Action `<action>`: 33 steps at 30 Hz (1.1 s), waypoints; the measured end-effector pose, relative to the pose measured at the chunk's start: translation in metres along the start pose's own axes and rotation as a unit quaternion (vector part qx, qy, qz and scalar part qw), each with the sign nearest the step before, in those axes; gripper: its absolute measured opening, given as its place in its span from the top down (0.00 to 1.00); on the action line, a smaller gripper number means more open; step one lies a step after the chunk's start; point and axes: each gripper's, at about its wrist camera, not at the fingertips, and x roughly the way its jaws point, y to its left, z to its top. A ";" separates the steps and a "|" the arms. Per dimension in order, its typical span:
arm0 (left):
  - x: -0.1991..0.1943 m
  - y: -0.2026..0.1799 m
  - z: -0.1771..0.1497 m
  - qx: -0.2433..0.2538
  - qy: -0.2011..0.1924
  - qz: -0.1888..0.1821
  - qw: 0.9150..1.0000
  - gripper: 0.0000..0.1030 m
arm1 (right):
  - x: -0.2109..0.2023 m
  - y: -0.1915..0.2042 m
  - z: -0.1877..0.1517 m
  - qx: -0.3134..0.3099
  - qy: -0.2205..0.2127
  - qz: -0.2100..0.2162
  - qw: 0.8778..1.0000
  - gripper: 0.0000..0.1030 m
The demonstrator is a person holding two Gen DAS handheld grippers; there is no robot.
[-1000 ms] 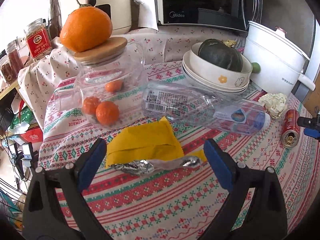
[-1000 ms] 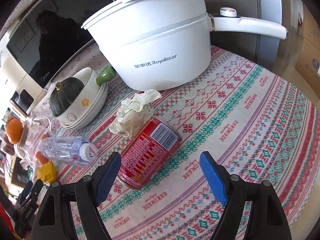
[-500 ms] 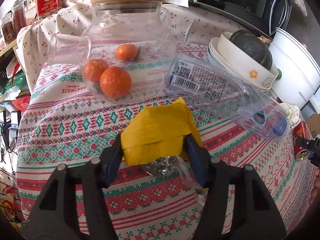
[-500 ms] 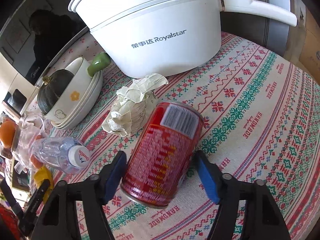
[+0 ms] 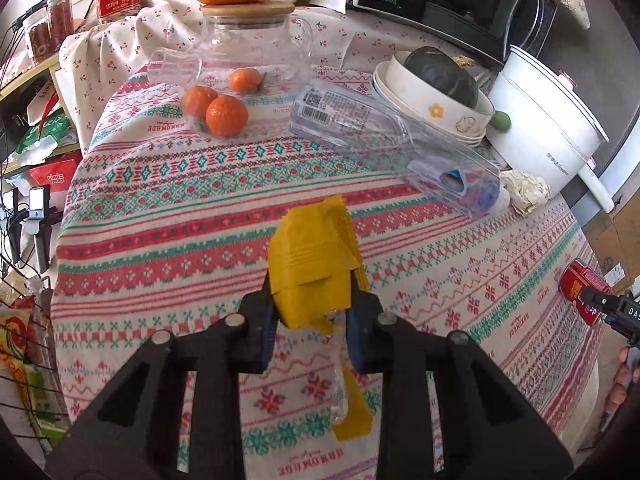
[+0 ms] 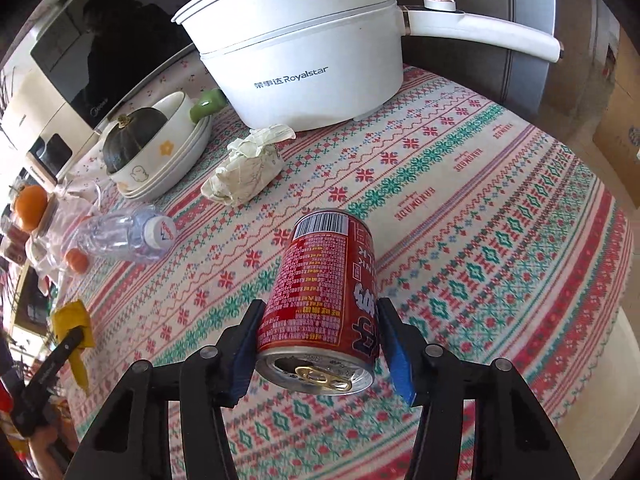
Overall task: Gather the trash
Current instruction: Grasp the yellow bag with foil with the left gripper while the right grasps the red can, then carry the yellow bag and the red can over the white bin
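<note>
Patterned tablecloth (image 5: 168,216) carries 2 fresh grabs: left gripper (image 5: 310,322) has just closed on the yellow wrapper (image 5: 312,268), right gripper (image 6: 320,344) on the red can (image 6: 324,288) (both lifted now). Farther back, plastic bottle (image 5: 384,136) and crumpled paper (image 6: 244,172) remain uncollected.

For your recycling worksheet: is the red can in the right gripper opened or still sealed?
Opened. The red can shows a dark hole beside its pull tab on the silver end facing the camera.

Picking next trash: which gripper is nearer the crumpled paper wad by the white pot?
Right. The right gripper, holding the can, is nearer the paper wad; the left gripper, holding the yellow wrapper, sits farther across the table.
</note>
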 end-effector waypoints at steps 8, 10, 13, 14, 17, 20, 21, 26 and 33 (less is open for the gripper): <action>-0.049 -0.030 -0.041 0.033 0.010 -0.014 0.999 0.71 | -0.042 -0.010 -0.034 -0.047 0.025 0.021 0.998 0.48; -0.057 -0.035 -0.044 0.030 0.010 -0.026 0.999 0.71 | -0.050 -0.012 -0.041 -0.054 0.028 0.023 0.998 0.48; -0.073 -0.046 -0.054 0.028 0.005 -0.042 0.999 0.71 | -0.058 -0.018 -0.047 -0.061 0.027 0.028 0.997 0.48; -0.078 -0.048 -0.058 0.027 0.003 -0.047 0.999 0.71 | -0.060 -0.021 -0.050 -0.063 0.026 0.030 0.997 0.48; -0.090 -0.058 -0.070 0.029 0.002 -0.058 0.998 0.71 | -0.060 -0.030 -0.059 -0.064 0.031 0.033 0.997 0.48; -0.102 -0.068 -0.082 0.052 -0.007 -0.068 0.996 0.71 | -0.060 -0.039 -0.064 -0.056 0.046 0.051 0.996 0.48; -0.106 -0.071 -0.085 0.058 -0.010 -0.069 0.996 0.71 | -0.062 -0.041 -0.065 -0.060 0.049 0.057 0.995 0.48; -0.122 -0.080 -0.086 0.072 -0.031 -0.083 0.993 0.71 | -0.078 -0.051 -0.068 -0.072 0.048 0.068 0.994 0.48; -0.121 -0.100 -0.096 0.101 -0.022 -0.103 0.989 0.71 | -0.099 -0.056 -0.082 -0.086 0.043 0.075 0.992 0.48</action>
